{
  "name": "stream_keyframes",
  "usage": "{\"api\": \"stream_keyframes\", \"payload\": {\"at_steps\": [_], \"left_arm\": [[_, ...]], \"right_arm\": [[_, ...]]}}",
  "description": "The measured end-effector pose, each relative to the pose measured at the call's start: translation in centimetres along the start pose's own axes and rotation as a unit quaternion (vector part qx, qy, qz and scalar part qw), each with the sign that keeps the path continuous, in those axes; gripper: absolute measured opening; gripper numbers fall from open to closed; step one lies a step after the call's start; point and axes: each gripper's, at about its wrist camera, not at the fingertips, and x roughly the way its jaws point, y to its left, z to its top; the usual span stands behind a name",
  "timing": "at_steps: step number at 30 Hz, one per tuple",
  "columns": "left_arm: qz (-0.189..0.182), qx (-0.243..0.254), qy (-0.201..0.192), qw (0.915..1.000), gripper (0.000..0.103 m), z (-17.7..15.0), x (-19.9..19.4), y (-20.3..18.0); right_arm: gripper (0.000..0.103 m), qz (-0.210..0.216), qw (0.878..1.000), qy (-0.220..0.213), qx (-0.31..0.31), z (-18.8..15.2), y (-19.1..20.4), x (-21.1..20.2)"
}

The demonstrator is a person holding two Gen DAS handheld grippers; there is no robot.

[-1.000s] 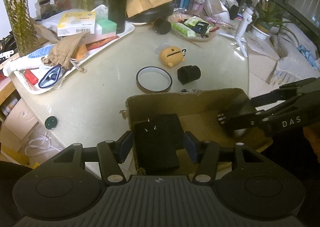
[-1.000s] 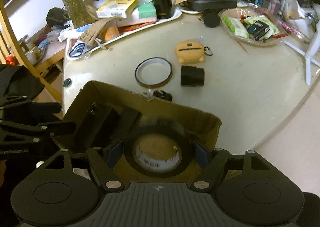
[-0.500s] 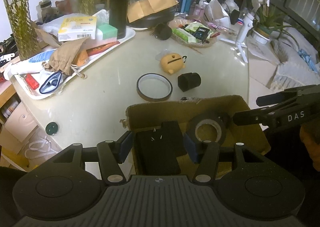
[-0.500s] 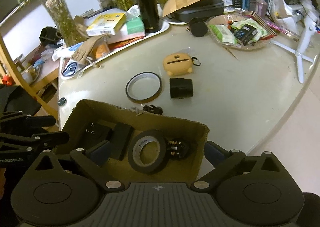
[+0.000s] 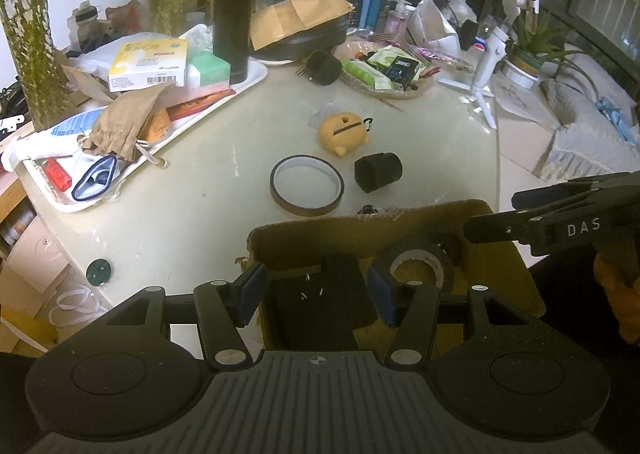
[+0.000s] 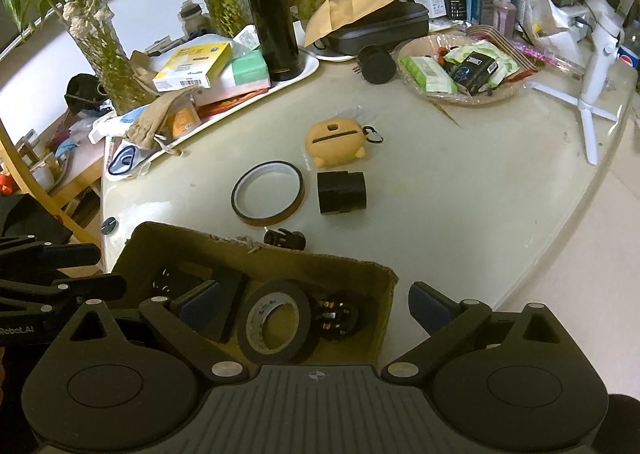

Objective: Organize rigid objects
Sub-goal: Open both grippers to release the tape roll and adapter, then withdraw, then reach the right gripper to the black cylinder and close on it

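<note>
The cardboard box (image 6: pixel 352 274) was brown, the tape roll (image 6: pixel 278 324) in it black with a white core. On the cream table (image 6: pixel 460 190) lay an orange case (image 6: pixel 334 144) and a black cylinder (image 6: pixel 342 193).

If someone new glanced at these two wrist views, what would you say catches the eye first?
Probably the open cardboard box at the near table edge, with a black tape roll lying inside. The right gripper hangs over it with jaws wide and empty, having just opened. Beyond the box, on the pale table, sit a thin brown tape ring, a black cylinder and an orange pouch.
</note>
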Motion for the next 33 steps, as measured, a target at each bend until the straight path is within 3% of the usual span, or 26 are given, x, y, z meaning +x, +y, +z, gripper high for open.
{"api": "stream_keyframes", "payload": {"at_steps": [23,33], "left_arm": [[-0.010,-0.008,-0.034,0.9993,0.055,3.9,0.8,0.4],[-0.011,-0.008,-0.031,0.9994,0.055,3.4,1.4,0.7]], "right_arm": [[0.094,-0.031,0.999,-0.020,-0.012,5.1,-0.7,2.2],[0.088,-0.036,0.999,-0.004,-0.030,5.2,-1.1,4.7]]}}
